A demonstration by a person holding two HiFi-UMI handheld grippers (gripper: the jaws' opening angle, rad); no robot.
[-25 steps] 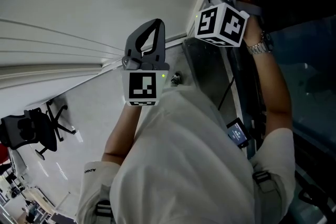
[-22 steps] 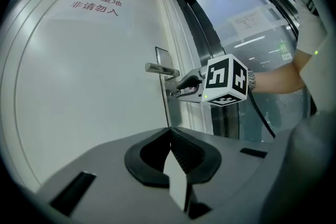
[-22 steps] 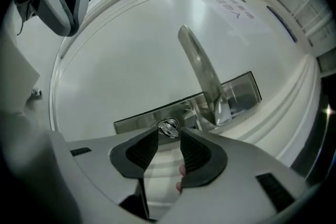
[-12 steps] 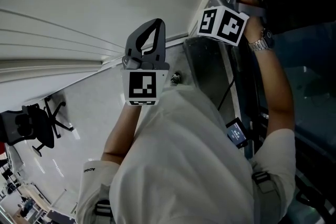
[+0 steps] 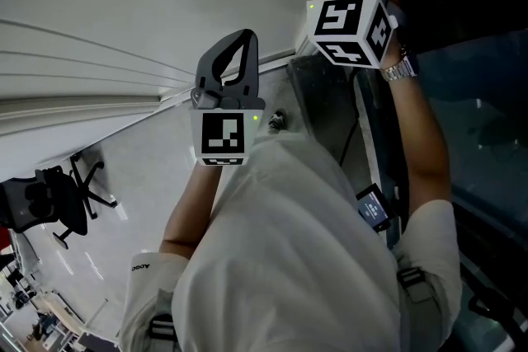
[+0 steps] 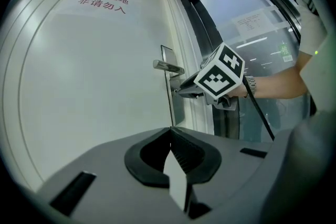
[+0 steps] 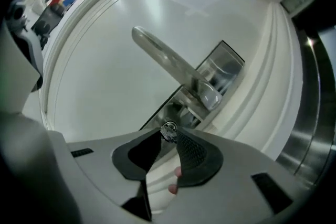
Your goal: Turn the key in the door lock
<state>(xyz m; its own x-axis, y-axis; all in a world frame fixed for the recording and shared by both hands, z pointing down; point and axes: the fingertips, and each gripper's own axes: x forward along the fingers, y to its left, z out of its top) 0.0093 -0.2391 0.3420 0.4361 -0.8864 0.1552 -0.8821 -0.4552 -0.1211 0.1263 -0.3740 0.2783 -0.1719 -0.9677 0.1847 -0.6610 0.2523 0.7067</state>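
White door (image 7: 105, 60) ahead — right hand-held gripper (image 7: 169, 134), tilted, pinches the key (image 7: 168, 129).

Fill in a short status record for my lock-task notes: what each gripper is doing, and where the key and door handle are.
right gripper: jaws have just been closing; now clamped on the key
key: in the lock plate, below the door handle
left gripper: jaws together, empty, held back from the white door
door handle: lever, nothing touching it
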